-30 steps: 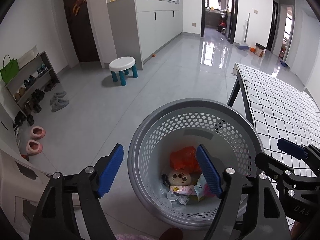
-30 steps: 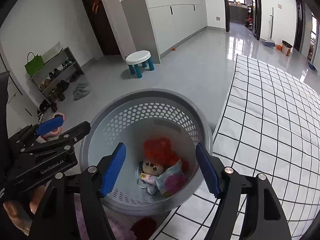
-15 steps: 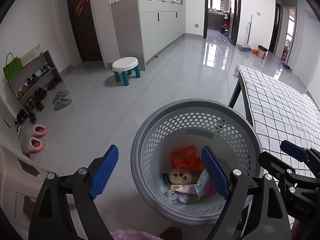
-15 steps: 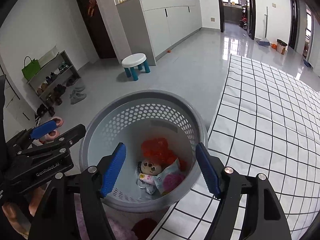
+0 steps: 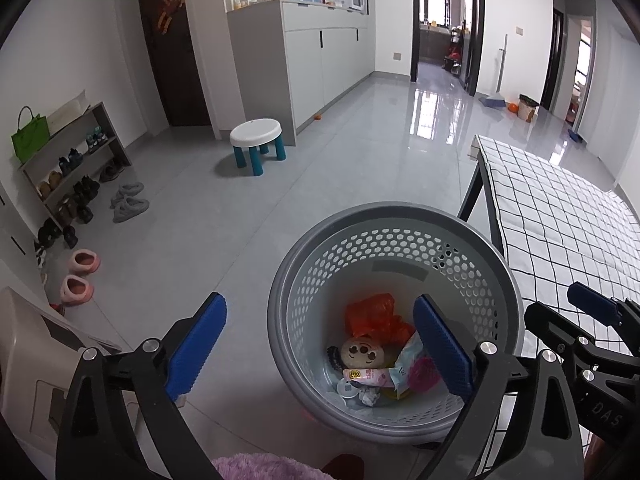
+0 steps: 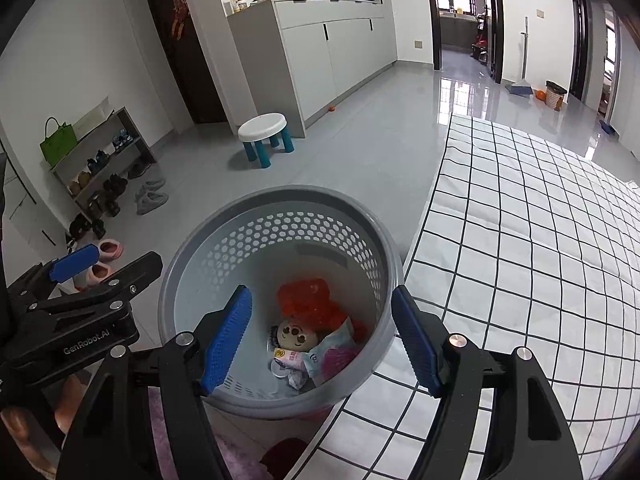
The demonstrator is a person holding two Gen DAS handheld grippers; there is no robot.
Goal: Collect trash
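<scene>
L gripper (image 5: 320, 350) fingers wide apart, nothing held; lower centre of frame. R gripper (image 6: 322, 338) likewise wide, empty, framing grey basket (image 6: 208, 256) at lower centre. Basket on floor just beside checked table (image 6: 540, 240) at right. Inside basket: orange bag (image 6: 306, 300), doll-face wrapper (image 6: 296, 334), pale packet (image 6: 332, 350). White stool (image 5: 256, 136) upper centre-left.

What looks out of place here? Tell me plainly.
Nothing stands out. The trash sits inside the upright grey basket, none spilled on the floor around it. Left gripper and right gripper hover open above it, empty.
</scene>
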